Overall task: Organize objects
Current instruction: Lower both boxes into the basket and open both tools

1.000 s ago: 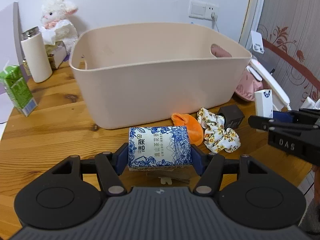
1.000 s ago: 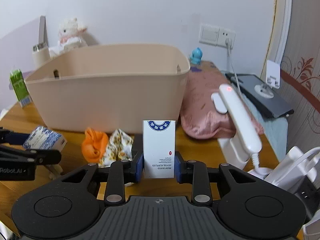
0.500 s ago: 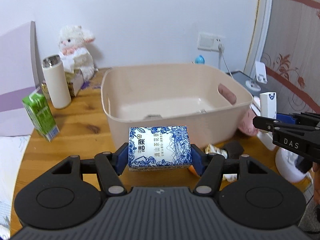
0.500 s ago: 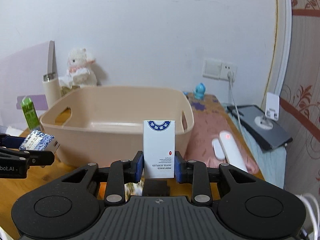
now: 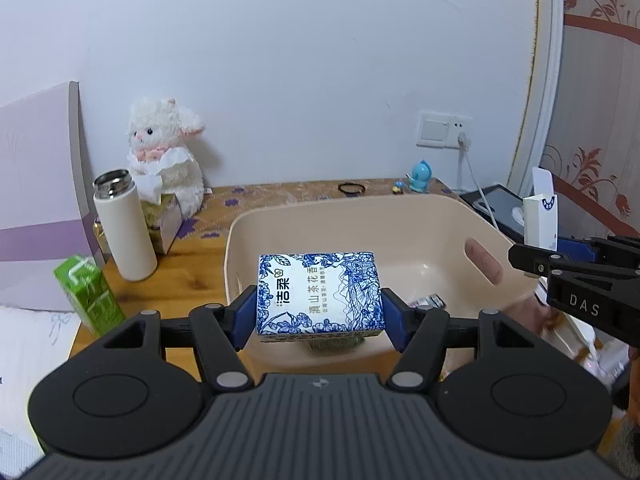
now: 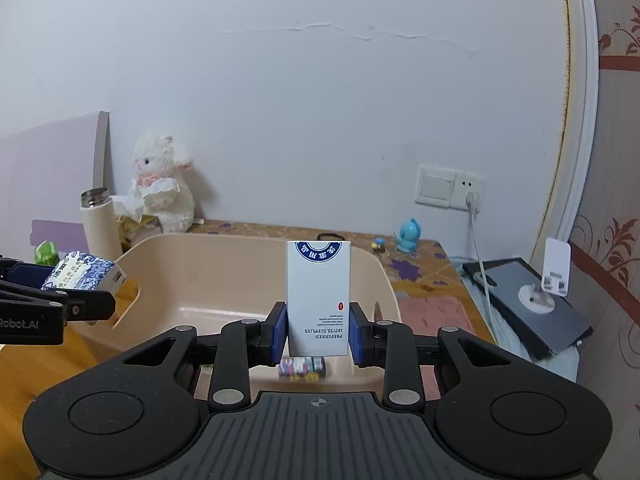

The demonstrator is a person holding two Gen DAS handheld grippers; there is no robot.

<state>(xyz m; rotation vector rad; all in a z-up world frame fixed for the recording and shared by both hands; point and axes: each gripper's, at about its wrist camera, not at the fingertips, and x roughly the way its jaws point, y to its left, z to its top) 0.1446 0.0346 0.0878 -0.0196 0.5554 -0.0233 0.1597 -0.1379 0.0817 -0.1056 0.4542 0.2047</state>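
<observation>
My count: one beige basin (image 5: 400,216), two held boxes — one blue-patterned box (image 5: 318,294), one white box (image 6: 319,298) — one plush lamb (image 5: 164,156), one flask (image 5: 122,226), one green carton (image 5: 90,294).

Wall: pale white wall (image 6: 320,100), a thin crack running across it.
Switch: wall switch plate (image 6: 450,191), cable plugged in.
Table: wooden table (image 5: 192,268).

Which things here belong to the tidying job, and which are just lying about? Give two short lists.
Part of the job:
- tissue pack in the left claw
- white box in the right claw
- beige tub

Just lying about:
- toy lamb
- flask
- green carton
- blue figurine
</observation>
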